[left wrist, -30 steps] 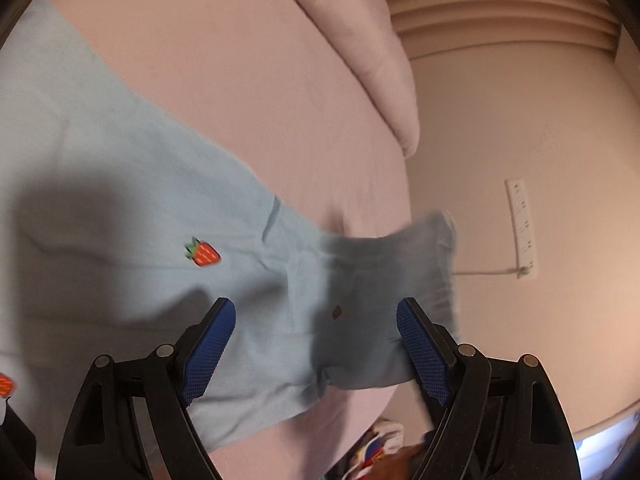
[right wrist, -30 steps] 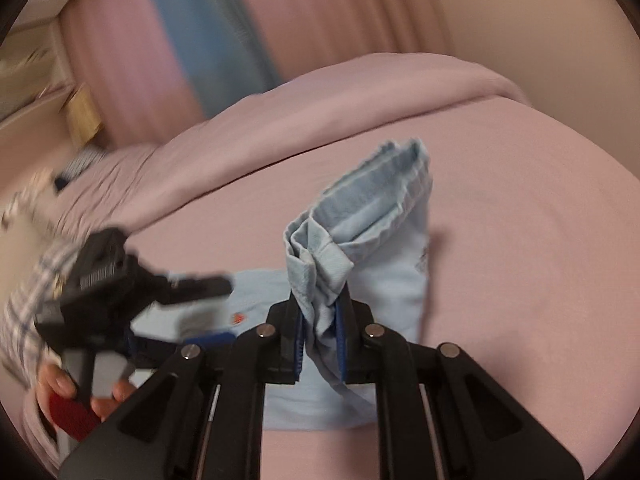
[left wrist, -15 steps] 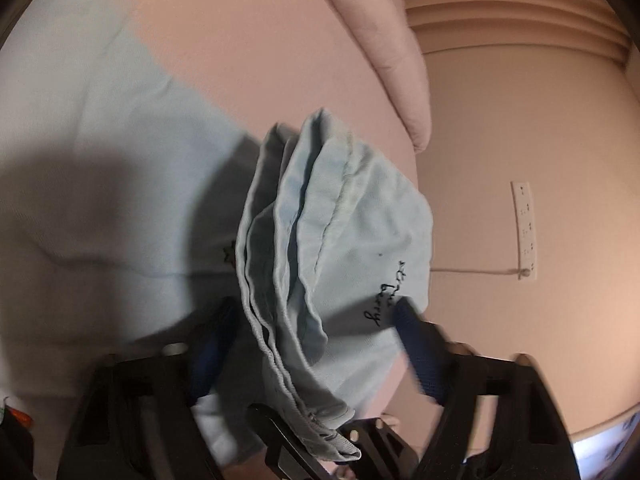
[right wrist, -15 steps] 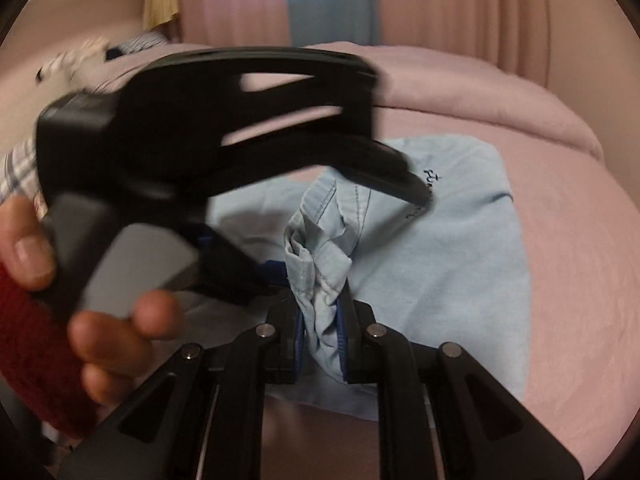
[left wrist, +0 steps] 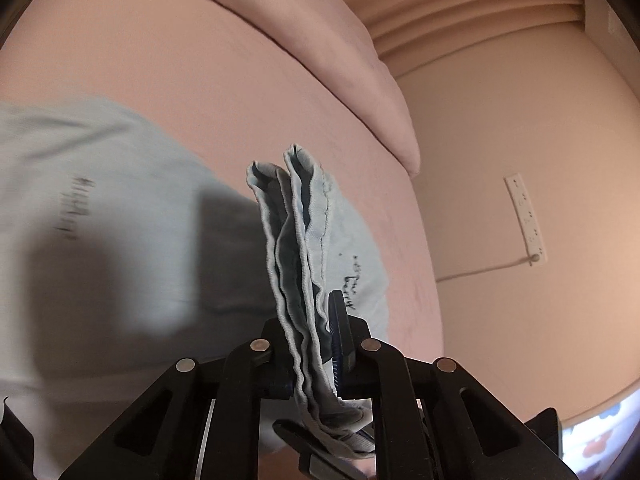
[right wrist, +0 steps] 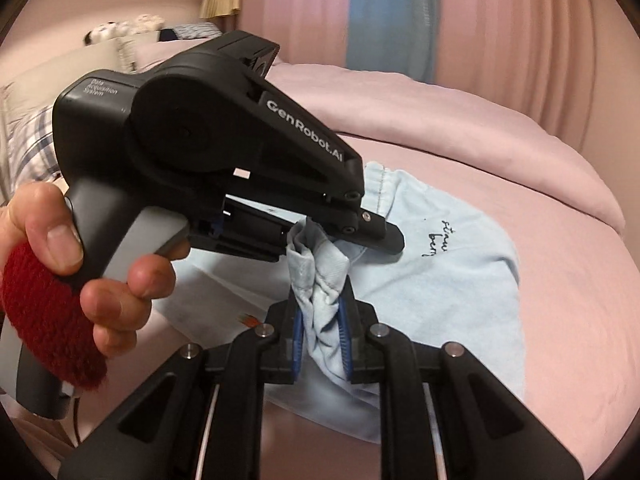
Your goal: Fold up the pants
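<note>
Light blue pants (right wrist: 448,276) with dark script lettering lie on the pink bed (right wrist: 560,264). My right gripper (right wrist: 322,316) is shut on a bunched hem of the pants, lifted off the bed. My left gripper (left wrist: 312,344) is shut on the same stacked hems (left wrist: 296,248), which stand up between its blue pads. In the right wrist view the left gripper (right wrist: 340,236) sits just above and behind the right one, gripping the same bunch. The rest of the pants (left wrist: 100,240) spreads flat to the left.
A rolled pink duvet (left wrist: 340,48) lies along the far side of the bed. A wall with a white power strip (left wrist: 524,220) stands at the right. Pink and blue curtains (right wrist: 392,16) hang behind. A plaid pillow (right wrist: 32,148) is at the left.
The right gripper carried the hem over onto the rest of the pants. The left gripper, open a second ago, has closed on that same bunch of hems.
</note>
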Motion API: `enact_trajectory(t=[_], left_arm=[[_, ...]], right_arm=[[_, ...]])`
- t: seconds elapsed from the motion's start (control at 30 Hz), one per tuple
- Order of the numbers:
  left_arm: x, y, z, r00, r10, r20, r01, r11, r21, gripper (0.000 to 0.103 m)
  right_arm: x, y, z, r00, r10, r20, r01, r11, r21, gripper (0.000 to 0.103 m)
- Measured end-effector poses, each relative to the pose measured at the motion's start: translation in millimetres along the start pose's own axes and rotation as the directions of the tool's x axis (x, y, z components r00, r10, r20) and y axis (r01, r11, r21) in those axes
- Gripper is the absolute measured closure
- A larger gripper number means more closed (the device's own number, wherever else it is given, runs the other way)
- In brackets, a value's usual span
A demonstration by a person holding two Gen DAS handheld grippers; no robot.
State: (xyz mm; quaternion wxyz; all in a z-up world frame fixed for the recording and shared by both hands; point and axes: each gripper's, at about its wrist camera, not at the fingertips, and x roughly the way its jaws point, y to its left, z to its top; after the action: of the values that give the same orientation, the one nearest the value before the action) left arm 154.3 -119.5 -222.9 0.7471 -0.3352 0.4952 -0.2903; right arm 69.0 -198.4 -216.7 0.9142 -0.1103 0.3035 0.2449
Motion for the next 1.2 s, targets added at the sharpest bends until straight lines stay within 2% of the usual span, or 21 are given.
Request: enact_trajectory(t=[0.13, 0.2, 0.3, 0.4, 0.53, 0.67, 0.73, 0.77, 0.83, 0.97, 1.1, 1.13, 1.17, 1.2], left_arm=[[-9, 27, 2, 0.998, 0.06, 0.027, -0.058, 0.997, -0.055, 0.093], [-9, 36, 0, 0.995, 0.1, 0.026, -0.098, 0.993, -0.068, 0.093], [-3, 45, -3, 0.988, 0.152, 0.018, -0.15, 0.985, -0.086, 0.093], [0, 48, -2, 0.983, 0.178, 0.034, -0.173, 0.978, -0.119, 0.093], [-18, 51, -1, 0.976, 0.205, 0.073, -0.196, 0.974, -0.113, 0.093], [-39, 39, -3, 0.96, 0.251, 0.124, -0.246, 0.968, -0.053, 0.093], [-39, 27, -7, 0.962, 0.239, 0.131, -0.238, 0.971, -0.022, 0.093], [-38, 22, -10, 0.968, 0.216, 0.124, -0.218, 0.976, 0.002, 0.093], [-23, 3, -19, 0.981, 0.173, 0.084, -0.179, 0.982, 0.064, 0.093], [30, -34, -39, 0.991, 0.126, -0.036, -0.118, 0.978, 0.17, 0.093], [89, -65, -56, 0.98, 0.159, -0.122, -0.121, 0.955, 0.271, 0.092], [101, -69, -60, 0.975, 0.17, -0.141, -0.122, 0.947, 0.297, 0.09], [117, -69, -67, 0.965, 0.198, -0.171, -0.135, 0.937, 0.323, 0.083], [125, -66, -71, 0.959, 0.217, -0.183, -0.15, 0.934, 0.323, 0.082]], right_arm=[[18, 23, 6, 0.998, 0.06, -0.016, -0.06, 0.998, -0.031, 0.08], [32, 32, 5, 0.995, 0.083, -0.058, -0.085, 0.995, -0.044, 0.07], [45, 45, -11, 0.987, 0.094, -0.131, -0.103, 0.993, -0.057, 0.064], [42, 38, -14, 0.981, 0.125, -0.151, -0.13, 0.991, -0.026, 0.066], [15, 5, -15, 0.977, 0.178, -0.114, -0.169, 0.982, 0.081, 0.064], [-12, -56, -21, 0.987, 0.144, -0.073, -0.122, 0.96, 0.251, 0.064], [-21, -86, -26, 0.994, 0.094, -0.063, -0.068, 0.942, 0.328, 0.062], [-24, -108, -27, 0.997, 0.044, -0.068, -0.016, 0.931, 0.364, 0.062], [-26, -129, -29, 0.995, -0.007, -0.096, 0.044, 0.92, 0.39, 0.062], [-5, -156, -10, 0.99, 0.008, -0.142, 0.049, 0.92, 0.388, 0.064], [38, -167, 20, 0.973, 0.093, -0.209, -0.011, 0.932, 0.363, 0.067], [42, -157, 14, 0.969, 0.087, -0.23, 0.0, 0.935, 0.354, 0.068], [50, -162, 12, 0.959, 0.07, -0.275, 0.027, 0.942, 0.334, 0.066], [59, -161, 11, 0.947, 0.061, -0.315, 0.044, 0.948, 0.315, 0.066]])
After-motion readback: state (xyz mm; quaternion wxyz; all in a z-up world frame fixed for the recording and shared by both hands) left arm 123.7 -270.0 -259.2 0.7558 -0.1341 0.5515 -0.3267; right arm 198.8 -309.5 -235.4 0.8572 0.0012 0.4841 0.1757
